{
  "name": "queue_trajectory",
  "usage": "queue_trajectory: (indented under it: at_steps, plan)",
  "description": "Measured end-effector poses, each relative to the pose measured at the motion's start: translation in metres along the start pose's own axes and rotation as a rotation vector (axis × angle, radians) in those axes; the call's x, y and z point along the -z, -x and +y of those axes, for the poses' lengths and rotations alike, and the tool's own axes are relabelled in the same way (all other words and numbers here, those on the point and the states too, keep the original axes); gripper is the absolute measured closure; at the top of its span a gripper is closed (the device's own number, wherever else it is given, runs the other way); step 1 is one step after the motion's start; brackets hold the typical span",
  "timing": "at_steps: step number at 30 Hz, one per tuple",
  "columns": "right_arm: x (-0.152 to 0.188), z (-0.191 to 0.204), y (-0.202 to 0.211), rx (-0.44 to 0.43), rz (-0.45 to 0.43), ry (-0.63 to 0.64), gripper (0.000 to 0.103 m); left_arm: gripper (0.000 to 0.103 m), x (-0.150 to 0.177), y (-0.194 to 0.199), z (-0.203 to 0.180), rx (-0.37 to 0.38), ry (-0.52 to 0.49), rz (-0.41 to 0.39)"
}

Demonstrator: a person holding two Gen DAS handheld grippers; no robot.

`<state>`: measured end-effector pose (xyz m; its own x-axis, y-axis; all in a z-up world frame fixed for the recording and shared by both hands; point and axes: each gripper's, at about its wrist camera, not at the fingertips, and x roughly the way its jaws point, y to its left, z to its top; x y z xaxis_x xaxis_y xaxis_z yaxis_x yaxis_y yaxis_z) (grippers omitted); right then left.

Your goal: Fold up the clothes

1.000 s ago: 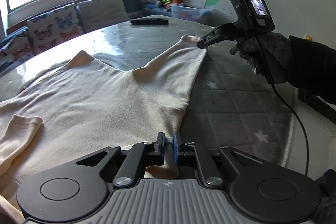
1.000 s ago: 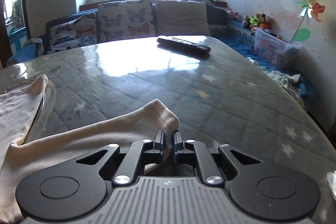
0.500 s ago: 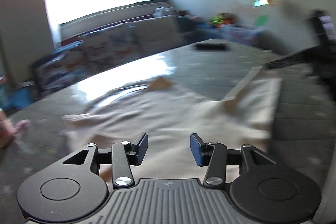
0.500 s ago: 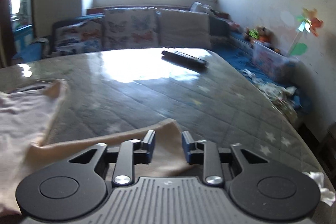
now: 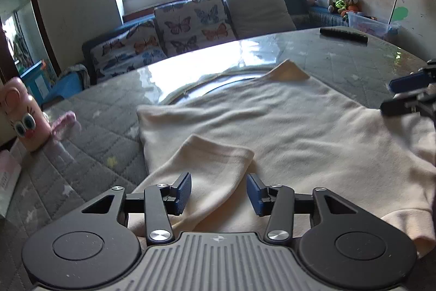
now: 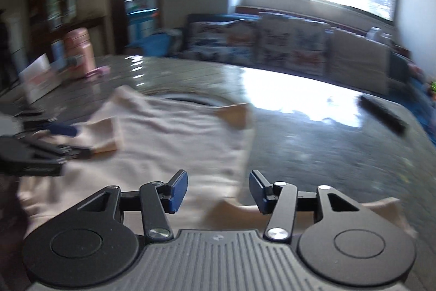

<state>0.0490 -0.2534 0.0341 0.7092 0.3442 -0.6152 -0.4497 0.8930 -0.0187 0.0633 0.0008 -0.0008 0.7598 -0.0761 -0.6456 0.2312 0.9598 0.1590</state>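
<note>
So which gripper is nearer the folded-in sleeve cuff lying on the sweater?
Left. The left gripper hovers open right at the sleeve cuff, which lies just ahead of its pads. The right gripper, jaws opening, sits across the sweater by its other edge.

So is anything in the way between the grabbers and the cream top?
Nothing visible. The left hand-held gripper is open right over the top's folded sleeve, and the right hand-held gripper, jaws opening, is over its edge.

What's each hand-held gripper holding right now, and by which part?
Nothing. The left hand-held gripper stands open over the cream sweater's folded sleeve; the right hand-held gripper is opening, pads clear of the cloth.
</note>
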Motion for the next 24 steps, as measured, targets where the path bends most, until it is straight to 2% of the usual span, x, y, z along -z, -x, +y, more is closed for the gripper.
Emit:
queue_trajectory:
  at_steps: [2,4,7,12,15,24]
  plan:
    - [-0.001,0.02,-0.006,-0.049,0.01,0.041,0.052,0.06,0.002,-0.004,0.003,0.007,0.007,0.012]
    - [0.0,0.032,-0.011,-0.082,0.024,0.067,0.052,0.07,0.003,-0.007,0.005,0.008,0.013,0.019]
    - [0.002,0.046,-0.017,-0.114,0.043,0.1,0.052,0.073,0.005,-0.008,0.01,0.015,0.027,0.014]
    - [0.009,0.056,-0.021,-0.139,0.065,0.122,0.051,0.071,0.006,-0.001,0.014,0.018,0.038,-0.001]
    - [0.014,0.061,-0.022,-0.152,0.073,0.139,0.044,0.067,0.006,0.0,0.013,0.018,0.034,-0.009]
    - [0.023,0.069,-0.025,-0.182,0.1,0.168,0.043,0.062,0.0,-0.005,0.001,0.026,-0.002,-0.018]
